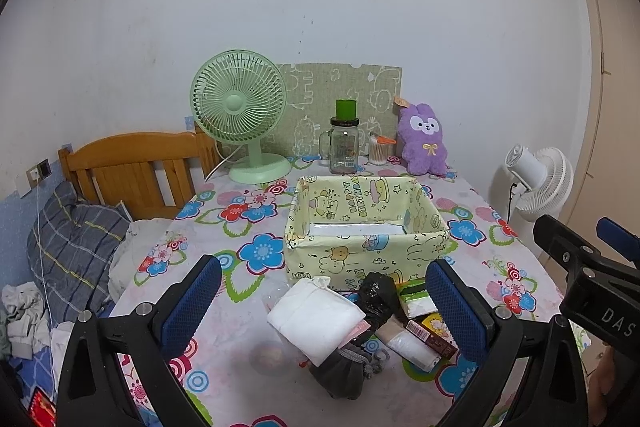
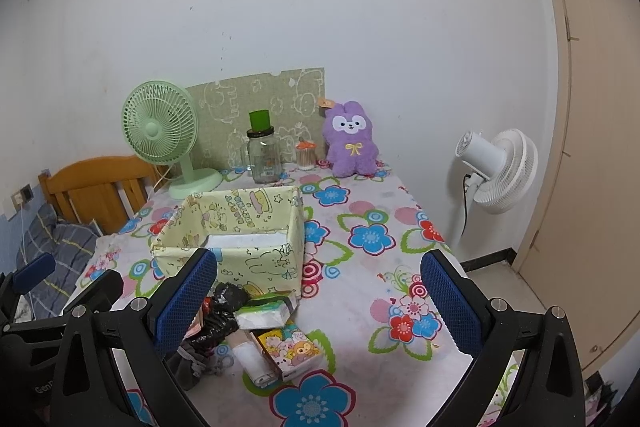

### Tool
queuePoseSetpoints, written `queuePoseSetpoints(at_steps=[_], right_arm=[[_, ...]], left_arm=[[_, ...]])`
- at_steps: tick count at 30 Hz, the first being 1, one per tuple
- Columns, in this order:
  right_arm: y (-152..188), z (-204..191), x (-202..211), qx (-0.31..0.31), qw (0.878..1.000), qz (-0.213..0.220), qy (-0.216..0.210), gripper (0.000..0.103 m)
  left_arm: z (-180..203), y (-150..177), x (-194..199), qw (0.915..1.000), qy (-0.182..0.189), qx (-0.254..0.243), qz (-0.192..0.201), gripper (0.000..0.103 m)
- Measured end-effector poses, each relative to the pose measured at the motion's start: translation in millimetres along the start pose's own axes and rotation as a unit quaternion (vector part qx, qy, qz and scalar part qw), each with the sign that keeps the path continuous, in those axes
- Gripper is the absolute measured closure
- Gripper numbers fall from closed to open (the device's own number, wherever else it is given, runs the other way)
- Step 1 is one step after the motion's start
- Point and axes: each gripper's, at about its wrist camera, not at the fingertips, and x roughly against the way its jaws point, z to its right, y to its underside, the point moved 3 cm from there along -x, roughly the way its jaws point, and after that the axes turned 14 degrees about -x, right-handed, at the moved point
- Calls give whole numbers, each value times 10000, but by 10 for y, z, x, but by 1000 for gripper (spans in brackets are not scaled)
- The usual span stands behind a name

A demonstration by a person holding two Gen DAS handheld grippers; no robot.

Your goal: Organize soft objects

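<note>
A yellow fabric storage box (image 1: 362,251) (image 2: 256,259) stands open mid-table, with only a white base showing inside. In front of it lies a pile: a folded white cloth (image 1: 316,319), a crumpled black bag (image 1: 376,297) (image 2: 224,301), a grey sock-like item (image 1: 344,371) (image 2: 188,365), a green tissue pack (image 1: 416,301) (image 2: 266,313), a cartoon tissue pack (image 2: 292,347) and a white roll (image 1: 412,347) (image 2: 256,361). My left gripper (image 1: 324,303) is open above the pile, holding nothing. My right gripper (image 2: 320,307) is open to the pile's right, holding nothing. A purple plush rabbit (image 1: 424,139) (image 2: 352,139) sits at the back.
The flowered tablecloth (image 2: 368,239) covers the table. At the back stand a green desk fan (image 1: 240,115) (image 2: 164,135), a glass jar with green cap (image 1: 344,143), and a cotton-swab cup (image 1: 378,149). A white floor fan (image 2: 496,171) stands right. A bed with a wooden headboard (image 1: 132,171) lies left.
</note>
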Motion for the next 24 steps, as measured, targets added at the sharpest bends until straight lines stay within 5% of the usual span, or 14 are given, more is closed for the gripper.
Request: queuePoseSetpoints(at_steps=[9, 24], right_arm=[[-4, -24, -24, 11, 10000, -6, -61, 0], [193, -211, -499, 220, 9982, -505, -218, 8]], left_arm=[[-10, 7, -62, 10000, -18, -30, -87, 1], [44, 127, -464, 9988, 154, -75, -465, 21]])
